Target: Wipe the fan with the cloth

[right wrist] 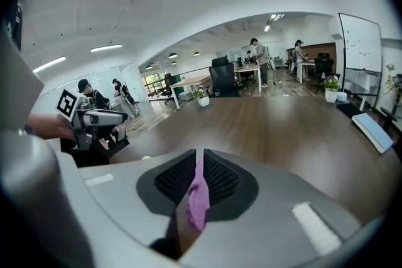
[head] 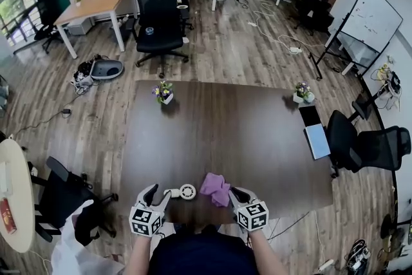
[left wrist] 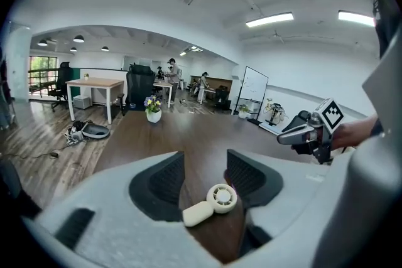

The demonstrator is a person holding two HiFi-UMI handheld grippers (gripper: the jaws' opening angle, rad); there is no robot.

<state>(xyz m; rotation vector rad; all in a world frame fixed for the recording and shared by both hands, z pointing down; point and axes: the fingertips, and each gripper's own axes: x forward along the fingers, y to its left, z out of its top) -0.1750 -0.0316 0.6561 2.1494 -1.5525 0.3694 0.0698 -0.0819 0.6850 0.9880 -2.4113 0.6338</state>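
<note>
Open-plan office with wood-plank floor (head: 244, 48), dark brown rectangular table (head: 244, 138), black swivel chairs (head: 159, 16), light wooden desks (head: 96, 0), a white whiteboard on a stand (head: 370, 19), and white ceiling strip lights (left wrist: 270, 19).

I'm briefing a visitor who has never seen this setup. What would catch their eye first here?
Likely the purple cloth, pinched in the right tool at the near edge of the dark table. Just left of it, a small white fan lies between the parted jaws of the left tool. Farther off, flower pots stand near the table's two far corners.
</note>
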